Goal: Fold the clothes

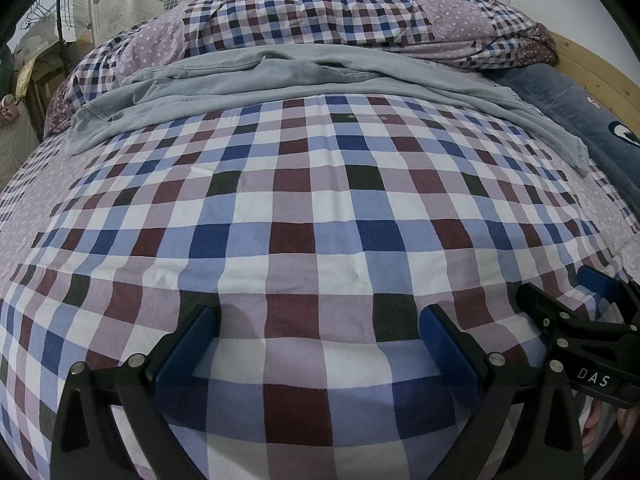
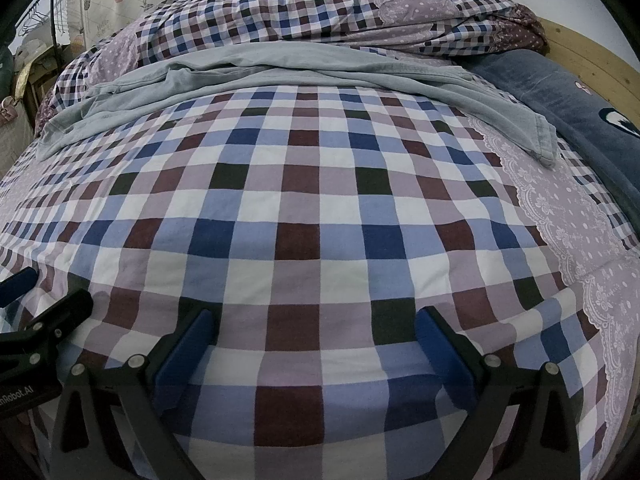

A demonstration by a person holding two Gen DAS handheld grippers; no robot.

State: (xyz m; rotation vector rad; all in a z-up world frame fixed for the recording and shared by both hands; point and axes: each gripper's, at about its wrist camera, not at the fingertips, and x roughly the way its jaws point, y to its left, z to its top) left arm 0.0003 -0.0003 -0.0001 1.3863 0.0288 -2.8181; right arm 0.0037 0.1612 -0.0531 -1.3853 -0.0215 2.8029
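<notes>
The grey shirt (image 1: 280,80) lies crumpled at the far side of the bed (image 1: 304,208), well apart from both grippers. The left gripper (image 1: 316,320) and right gripper (image 2: 316,320) are wide open, holding nothing. Folding seems not yet begun; next, reach far and take the shirt's near edge.

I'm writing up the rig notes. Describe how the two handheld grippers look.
Both match. The left gripper and right gripper have black angular frames with triangular cut-outs, silver round bolts at the joints and blue pads lining the fingers. The right one's side carries white "DAS" lettering; the left's shows a partly cropped white label ending "Robot.AI". No cables show.
</notes>
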